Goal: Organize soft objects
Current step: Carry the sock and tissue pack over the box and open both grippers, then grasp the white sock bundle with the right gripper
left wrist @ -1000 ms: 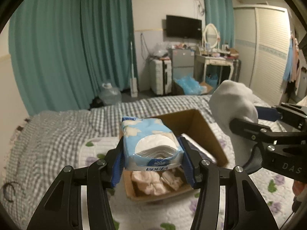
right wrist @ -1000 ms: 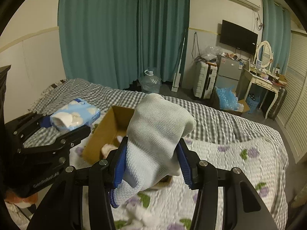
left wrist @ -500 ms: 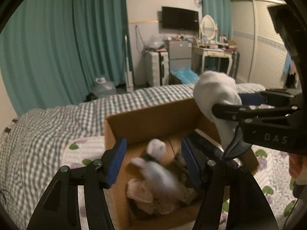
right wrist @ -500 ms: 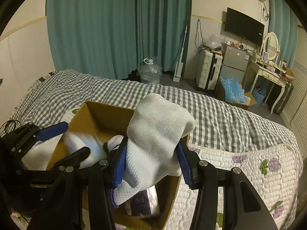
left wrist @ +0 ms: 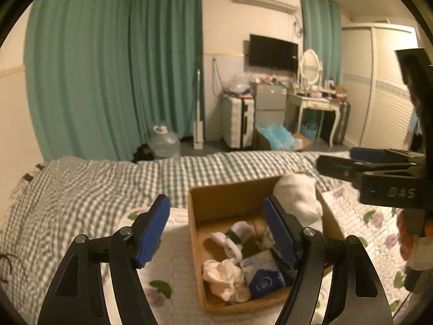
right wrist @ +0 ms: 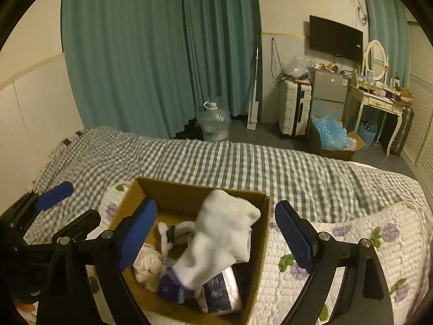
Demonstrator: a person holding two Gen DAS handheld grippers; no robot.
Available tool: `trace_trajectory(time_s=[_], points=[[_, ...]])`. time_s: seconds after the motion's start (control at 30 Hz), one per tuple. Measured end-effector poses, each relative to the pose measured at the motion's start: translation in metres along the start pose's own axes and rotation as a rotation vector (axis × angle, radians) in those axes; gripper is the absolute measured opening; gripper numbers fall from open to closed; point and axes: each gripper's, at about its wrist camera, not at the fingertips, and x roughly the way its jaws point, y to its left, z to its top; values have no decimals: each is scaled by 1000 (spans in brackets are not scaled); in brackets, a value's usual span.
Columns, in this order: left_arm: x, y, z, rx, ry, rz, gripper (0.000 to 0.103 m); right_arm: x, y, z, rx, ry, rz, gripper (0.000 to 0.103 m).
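Note:
An open cardboard box (left wrist: pixel 230 197) (right wrist: pixel 189 187) sits on the bed. My left gripper (left wrist: pixel 216 216) hangs over it, its jaws opening with nothing between them. The blue tissue pack (left wrist: pixel 259 273) (right wrist: pixel 216 292) lies in the box beside a rolled white sock pair (left wrist: pixel 230 235) and a pale cloth (left wrist: pixel 224 279). My right gripper (right wrist: pixel 215 216) also has its jaws opening. The white cloth (right wrist: pixel 222 233) (left wrist: pixel 297 200) is loose between them, touching neither pad, slumped over the box's contents. Each gripper shows in the other's view: the right gripper (left wrist: pixel 335 157), the left gripper (right wrist: pixel 81 203).
The bed carries a grey checked cover (right wrist: pixel 216 159) and a white floral quilt (right wrist: pixel 351 243). Beyond its far edge stand teal curtains (left wrist: pixel 108 81), a water jug (right wrist: pixel 213 122), a suitcase (right wrist: pixel 293 108), a dressing table (left wrist: pixel 319 103) and a wardrobe (left wrist: pixel 384 86).
The left gripper opened and let go of the tissue pack, which now lies in the box. The right gripper opened wide and released the white cloth into the box.

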Motion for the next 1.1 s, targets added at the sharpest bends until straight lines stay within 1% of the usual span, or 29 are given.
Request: trace_trajectory(time_s=[0.03, 0.07, 0.1, 0.23, 0.33, 0.4, 0.5, 0.63, 0.7, 0.8, 0.9, 0.97, 1.0, 1.1], points=[[-9, 1, 2, -12, -11, 12, 75, -13, 2, 3, -4, -11, -2, 89], [-19, 1, 5, -18, -21, 17, 85, -23, 5, 4, -10, -20, -5, 90], [-26, 0, 7, -18, -27, 19, 88, -34, 7, 5, -17, -30, -10, 91], [-72, -2, 13, -1, -89, 40, 88, -90, 21, 9, -57, -74, -46, 92], [-104, -2, 13, 7, -113, 39, 89, -129, 33, 5, -86, -94, -74, 94], [-124, -1, 12, 8, -122, 45, 93, -154, 41, -1, -106, -88, -85, 95], [-148, 1, 7, -8, -131, 41, 94, -180, 50, -10, -112, -77, -85, 97], [-167, 2, -4, -23, -132, 39, 94, -207, 57, -32, -108, -74, -72, 97], [-169, 0, -12, -20, -117, 39, 94, -212, 58, -49, -107, -57, -74, 97], [-163, -6, -30, -16, -83, 54, 94, -203, 58, -76, -110, -15, -70, 97], [-150, -8, -46, -47, -33, 68, 94, -184, 52, -98, -104, 33, -67, 97], [-136, -10, -57, -59, 9, 57, 94, -165, 50, -113, -113, 69, -67, 97], [-126, -12, -63, -63, 30, 53, 94, -157, 48, -118, -116, 83, -68, 97], [-111, -17, -78, -53, 61, 61, 94, -127, 42, -137, -118, 127, -61, 97]])
